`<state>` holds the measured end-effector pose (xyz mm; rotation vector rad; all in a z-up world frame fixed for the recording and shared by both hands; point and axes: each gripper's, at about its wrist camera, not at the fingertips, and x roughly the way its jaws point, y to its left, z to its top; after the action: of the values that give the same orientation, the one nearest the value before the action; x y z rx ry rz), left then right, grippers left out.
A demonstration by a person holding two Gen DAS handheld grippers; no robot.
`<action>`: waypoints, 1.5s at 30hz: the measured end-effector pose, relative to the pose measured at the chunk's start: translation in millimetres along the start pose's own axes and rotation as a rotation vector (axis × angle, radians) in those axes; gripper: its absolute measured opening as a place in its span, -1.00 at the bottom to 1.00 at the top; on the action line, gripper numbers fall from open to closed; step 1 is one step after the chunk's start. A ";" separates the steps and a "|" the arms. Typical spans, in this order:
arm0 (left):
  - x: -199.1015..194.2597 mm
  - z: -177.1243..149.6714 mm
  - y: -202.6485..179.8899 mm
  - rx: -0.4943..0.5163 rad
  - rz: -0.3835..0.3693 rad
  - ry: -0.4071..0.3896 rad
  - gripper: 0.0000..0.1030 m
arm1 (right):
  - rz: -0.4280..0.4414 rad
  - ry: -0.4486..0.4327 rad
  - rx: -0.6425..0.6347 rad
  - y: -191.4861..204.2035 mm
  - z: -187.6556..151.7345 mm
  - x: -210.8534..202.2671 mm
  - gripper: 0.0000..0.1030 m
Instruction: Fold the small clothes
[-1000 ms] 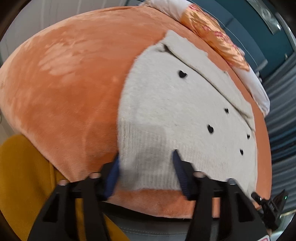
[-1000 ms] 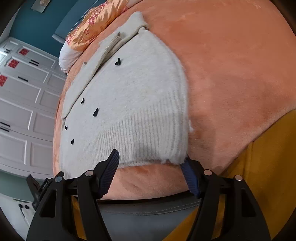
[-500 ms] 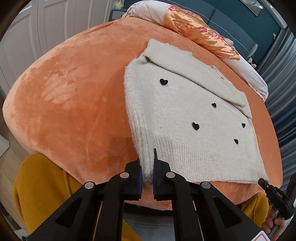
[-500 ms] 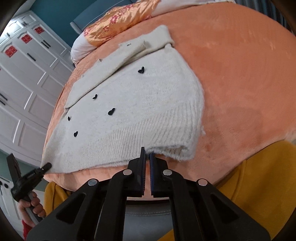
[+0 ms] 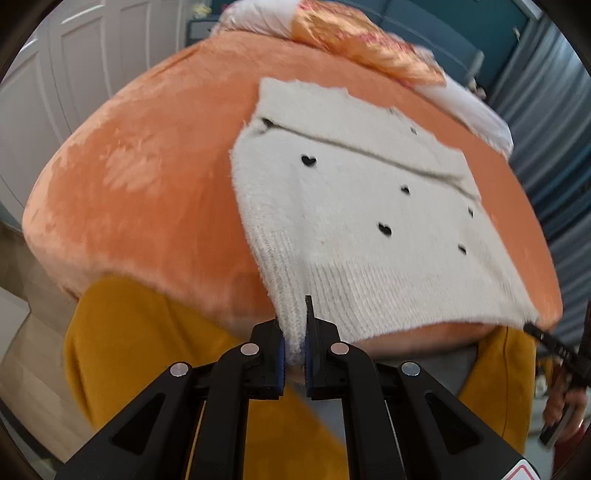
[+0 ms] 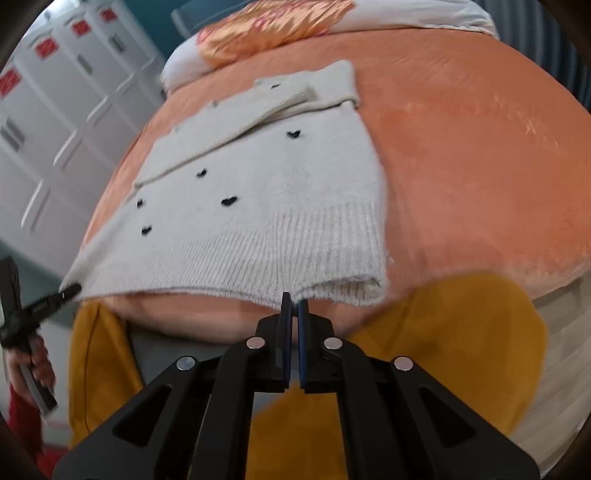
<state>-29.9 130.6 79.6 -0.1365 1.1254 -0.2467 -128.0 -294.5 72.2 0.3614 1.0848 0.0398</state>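
Both hand-held grippers, left [image 5: 294,341] and right [image 6: 293,332], pinch the cream sweater's [image 5: 354,221] ribbed hem; next, probably carry it toward twelve o'clock.

Orange plush blanket [image 5: 140,177] spread over the bed. At its far edge, a white pillow [image 6: 424,14] partly under shiny orange-gold patterned fabric [image 6: 273,26]. White panelled wardrobe doors [image 6: 48,122] beyond, teal wall [image 5: 443,26] behind, mustard-yellow cloth [image 5: 122,339] below the near edge.

White panelled wardrobe doors [image 6: 48,122] stand beside a teal wall [image 5: 436,22].
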 end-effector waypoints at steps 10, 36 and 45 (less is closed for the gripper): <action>-48.1 -104.3 4.3 0.018 -0.023 0.279 -0.91 | 0.047 0.307 -0.017 6.9 -101.1 -49.1 -0.98; 140.1 193.8 10.9 -0.175 0.129 -0.247 -0.89 | -0.090 -0.360 0.274 -54.9 194.2 118.6 -0.98; 183.6 206.2 15.2 -0.150 0.178 -0.214 -0.83 | -0.131 -0.296 0.250 -58.9 210.3 168.1 -0.98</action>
<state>233.4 93.6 3.4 -0.1904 0.9361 0.0114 125.8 -371.5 -2.7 0.5026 0.8179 -0.2609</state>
